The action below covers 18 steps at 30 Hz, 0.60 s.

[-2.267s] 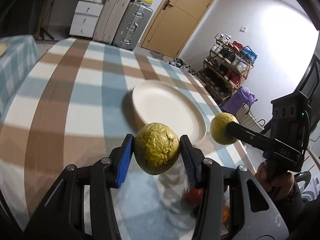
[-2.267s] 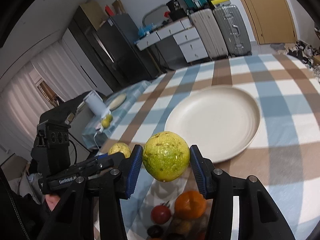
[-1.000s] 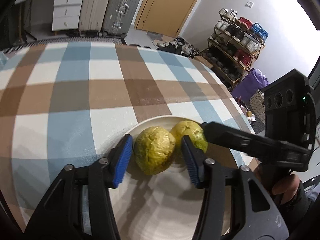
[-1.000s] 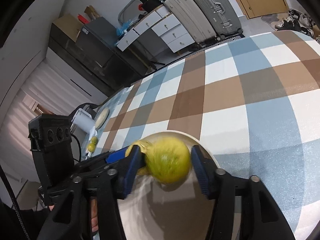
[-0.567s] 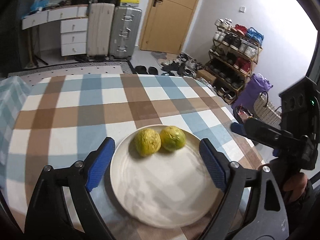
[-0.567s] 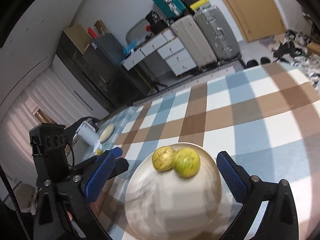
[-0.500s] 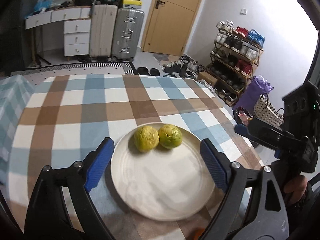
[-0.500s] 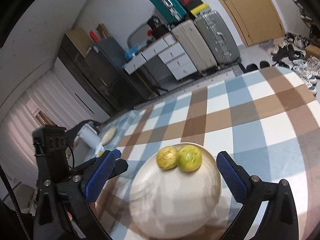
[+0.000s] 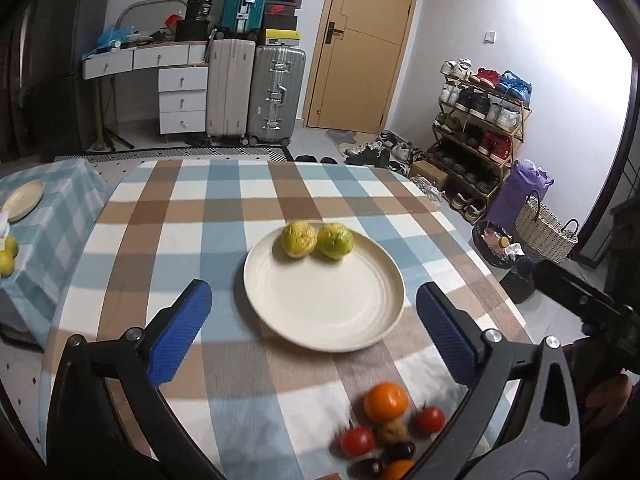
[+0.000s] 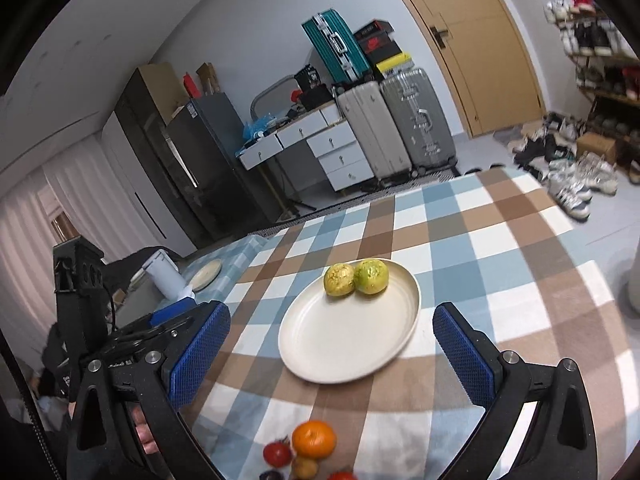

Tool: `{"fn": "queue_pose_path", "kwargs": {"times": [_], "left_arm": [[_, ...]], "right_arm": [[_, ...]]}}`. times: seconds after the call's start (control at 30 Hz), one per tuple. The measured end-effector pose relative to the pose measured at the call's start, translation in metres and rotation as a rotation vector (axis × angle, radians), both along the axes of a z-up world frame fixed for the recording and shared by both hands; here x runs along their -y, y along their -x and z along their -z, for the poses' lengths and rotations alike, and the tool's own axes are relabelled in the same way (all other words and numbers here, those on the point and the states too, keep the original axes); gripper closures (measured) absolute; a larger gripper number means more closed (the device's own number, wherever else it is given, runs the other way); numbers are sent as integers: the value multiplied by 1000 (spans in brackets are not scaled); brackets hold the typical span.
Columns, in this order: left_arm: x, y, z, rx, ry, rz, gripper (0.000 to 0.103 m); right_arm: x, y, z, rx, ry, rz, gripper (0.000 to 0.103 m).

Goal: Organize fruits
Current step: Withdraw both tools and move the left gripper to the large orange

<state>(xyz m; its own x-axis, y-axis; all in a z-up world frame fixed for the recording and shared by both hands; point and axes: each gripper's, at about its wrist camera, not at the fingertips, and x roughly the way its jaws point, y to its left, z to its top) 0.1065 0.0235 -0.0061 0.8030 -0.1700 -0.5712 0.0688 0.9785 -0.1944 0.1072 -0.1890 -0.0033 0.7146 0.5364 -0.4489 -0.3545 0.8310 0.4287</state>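
Observation:
Two yellow-green fruits, a wrinkled one (image 9: 298,239) and a smoother one (image 9: 335,240), lie touching at the far rim of a cream plate (image 9: 320,308) on the checked tablecloth. My left gripper (image 9: 312,292) hovers above the plate's near side, its jaws opening with nothing between them. From the right wrist, the same pair (image 10: 339,279) (image 10: 372,276) sits on the plate (image 10: 348,344), and my right gripper (image 10: 332,312) stands open and empty. A loose pile with an orange (image 9: 386,401) and red tomatoes (image 9: 430,419) lies near the table's front edge.
A side table at the left carries a small plate (image 9: 22,200) and yellow fruit (image 9: 8,256). Beyond the table stand suitcases (image 9: 276,94), a drawer unit (image 9: 182,98) and a shoe rack (image 9: 480,120). A wicker basket (image 9: 544,232) sits off the table's right edge.
Both grippers opened and let go of their fruits on the plate, then drew back and upward. The plate now looks smaller and the fruit pile has come into view.

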Motion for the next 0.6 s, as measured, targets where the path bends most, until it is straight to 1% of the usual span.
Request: {"fn": "queue_pose_path", "kwargs": {"times": [0.13, 0.27, 0.33, 0.43, 0.53, 0.6], "left_arm": [[3, 35, 1, 1, -9, -2, 1], [5, 65, 5, -10, 0, 12, 1], [7, 74, 9, -20, 6, 16, 1], [12, 88, 16, -44, 19, 44, 1], [20, 100, 25, -61, 7, 65, 1], [25, 107, 33, -86, 8, 84, 1]], "right_arm": [[-4, 32, -10, 55, 46, 8, 0], [-11, 62, -14, 109, 110, 8, 0], [-12, 77, -15, 126, 125, 9, 0], [-13, 88, -12, 123, 136, 12, 0], [-14, 102, -5, 124, 152, 14, 0], [-15, 109, 2, 113, 165, 16, 0]]}}
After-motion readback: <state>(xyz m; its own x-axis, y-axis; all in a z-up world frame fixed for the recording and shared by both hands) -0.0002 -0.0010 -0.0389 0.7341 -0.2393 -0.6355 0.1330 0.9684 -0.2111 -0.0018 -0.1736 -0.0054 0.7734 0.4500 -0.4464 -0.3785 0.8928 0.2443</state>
